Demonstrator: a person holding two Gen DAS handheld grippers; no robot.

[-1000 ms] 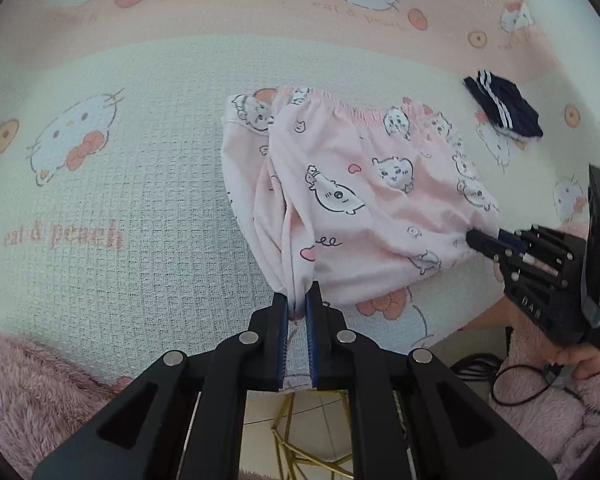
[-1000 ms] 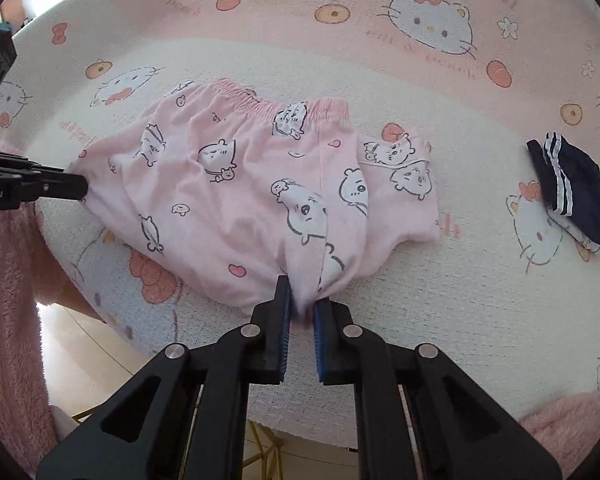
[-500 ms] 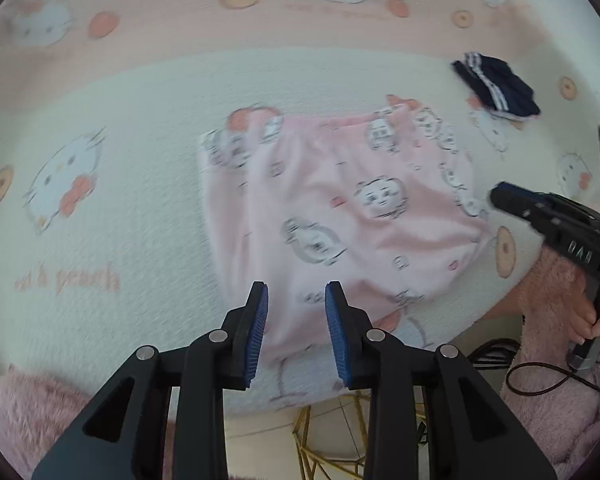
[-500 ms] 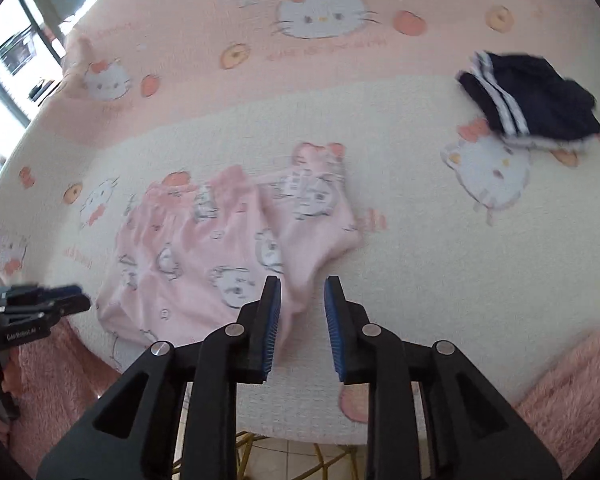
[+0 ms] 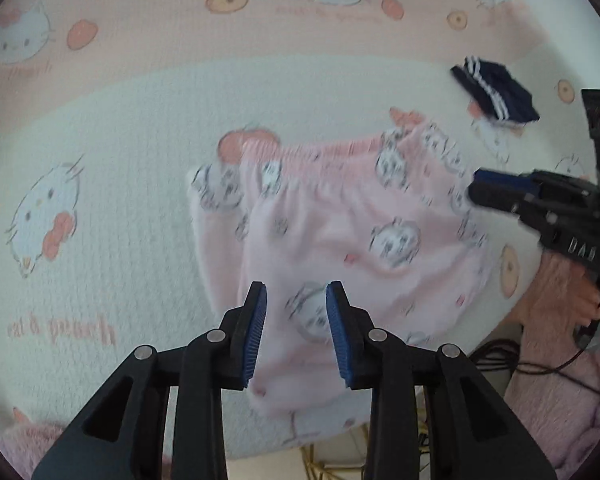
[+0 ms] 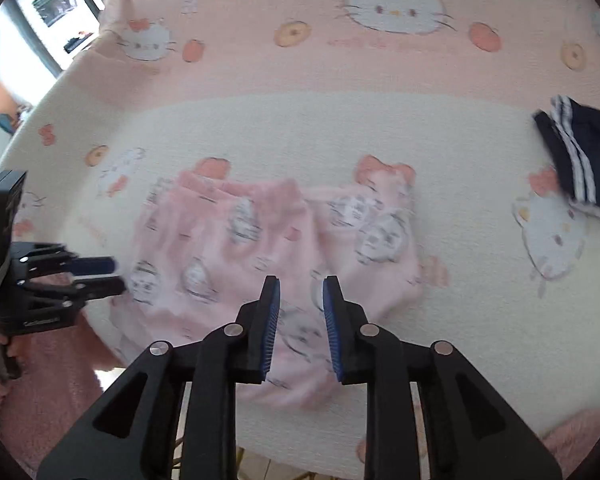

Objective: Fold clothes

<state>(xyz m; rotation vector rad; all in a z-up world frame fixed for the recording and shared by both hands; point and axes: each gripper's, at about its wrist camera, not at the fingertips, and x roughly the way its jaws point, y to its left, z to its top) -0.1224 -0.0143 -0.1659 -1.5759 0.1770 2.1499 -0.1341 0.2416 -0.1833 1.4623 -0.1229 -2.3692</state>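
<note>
The left gripper [image 5: 296,320] is held low over the near edge of the pink shorts [image 5: 340,240], its two blue-padded jaws parted and gripping nothing; seen from the right wrist, it [image 6: 100,276] points in from the left at the shorts' side, and a hand [image 6: 0,344] in a fluffy pink sleeve [image 6: 52,360] grips its handle. The pink shorts [image 6: 260,248], printed with cartoon animals, lie spread and loosely rumpled on the cat-patterned blanket [image 6: 340,132], waistband away from the person, near hem by the blanket's front edge. The right gripper [image 6: 298,320] hovers over the near hem, jaws likewise apart and empty; from the left wrist it [image 5: 484,188] reaches in at the shorts' right side. A folded navy garment with white stripes [image 6: 580,160] rests well apart at far right.
</note>
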